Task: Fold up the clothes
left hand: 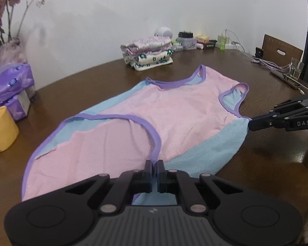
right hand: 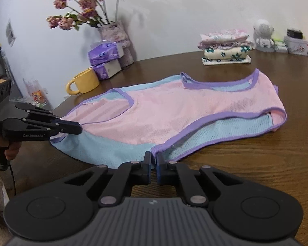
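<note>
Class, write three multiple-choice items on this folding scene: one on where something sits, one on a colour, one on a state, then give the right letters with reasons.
1. Where is the yellow mug?
A. on the folded pile
B. on the table beside the purple tissue packs
C. on the garment

2. What colour trims the pink and blue vest?
A. purple
B. green
C. black

3. How is the left gripper?
A. wide open
B. shut on the vest's edge
C. holding the mug

Answers: 1 B, the mug stands next to the packs; 2 A, purple binding edges the neck and armholes; 3 B, cloth is pinched between its closed fingers.
</note>
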`<state>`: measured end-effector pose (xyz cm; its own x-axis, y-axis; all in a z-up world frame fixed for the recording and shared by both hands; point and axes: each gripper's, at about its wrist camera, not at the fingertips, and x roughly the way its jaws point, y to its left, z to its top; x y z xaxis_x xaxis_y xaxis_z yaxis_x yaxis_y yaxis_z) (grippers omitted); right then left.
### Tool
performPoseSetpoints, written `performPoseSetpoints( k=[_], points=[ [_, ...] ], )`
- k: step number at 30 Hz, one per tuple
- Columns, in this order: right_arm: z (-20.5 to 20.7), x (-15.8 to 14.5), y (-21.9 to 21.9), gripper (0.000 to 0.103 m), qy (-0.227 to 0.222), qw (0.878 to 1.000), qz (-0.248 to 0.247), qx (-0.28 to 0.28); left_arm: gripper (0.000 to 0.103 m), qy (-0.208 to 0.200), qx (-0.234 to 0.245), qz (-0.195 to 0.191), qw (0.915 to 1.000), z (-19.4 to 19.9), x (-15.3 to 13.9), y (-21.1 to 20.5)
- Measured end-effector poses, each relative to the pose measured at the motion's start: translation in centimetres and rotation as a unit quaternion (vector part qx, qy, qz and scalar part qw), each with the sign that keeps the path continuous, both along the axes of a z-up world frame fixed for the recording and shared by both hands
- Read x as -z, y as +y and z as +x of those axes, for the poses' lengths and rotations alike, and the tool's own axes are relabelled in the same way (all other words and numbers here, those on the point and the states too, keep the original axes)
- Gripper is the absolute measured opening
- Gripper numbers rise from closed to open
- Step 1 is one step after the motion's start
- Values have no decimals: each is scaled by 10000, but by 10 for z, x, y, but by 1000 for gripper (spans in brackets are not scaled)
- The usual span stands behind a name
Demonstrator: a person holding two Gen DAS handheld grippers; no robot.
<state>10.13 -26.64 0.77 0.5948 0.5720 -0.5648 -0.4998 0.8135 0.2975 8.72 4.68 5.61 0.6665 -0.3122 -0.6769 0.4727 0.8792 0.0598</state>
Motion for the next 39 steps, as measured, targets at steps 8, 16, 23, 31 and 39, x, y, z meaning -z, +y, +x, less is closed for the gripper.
performPoseSetpoints(
  k=[8, 16, 23, 31, 39],
  points=[
    [-18, -5, -5, 4, -100, 9969, -470, -627, 3, -496, -211, -92, 9985, -66, -10, -1],
    [-40, 0, 1, 4, 1, 9897, -787, -1194, 3, -106, -526, -135, 9985, -88, 10, -2],
    [-52, 2, 2, 4, 112, 9872, -775, -1391, 3, 67, -611, -148, 9980, -94, 23, 1],
    [-53, 3, 0, 8, 208, 9865, -744, -1444, 8, 194, -631, -104, 9978, -93, 28, 2],
    [-14, -36, -23, 32, -150, 9940, -539, -939, 56, 92, -807, -449, 9957, -67, 1, 13]
  ],
)
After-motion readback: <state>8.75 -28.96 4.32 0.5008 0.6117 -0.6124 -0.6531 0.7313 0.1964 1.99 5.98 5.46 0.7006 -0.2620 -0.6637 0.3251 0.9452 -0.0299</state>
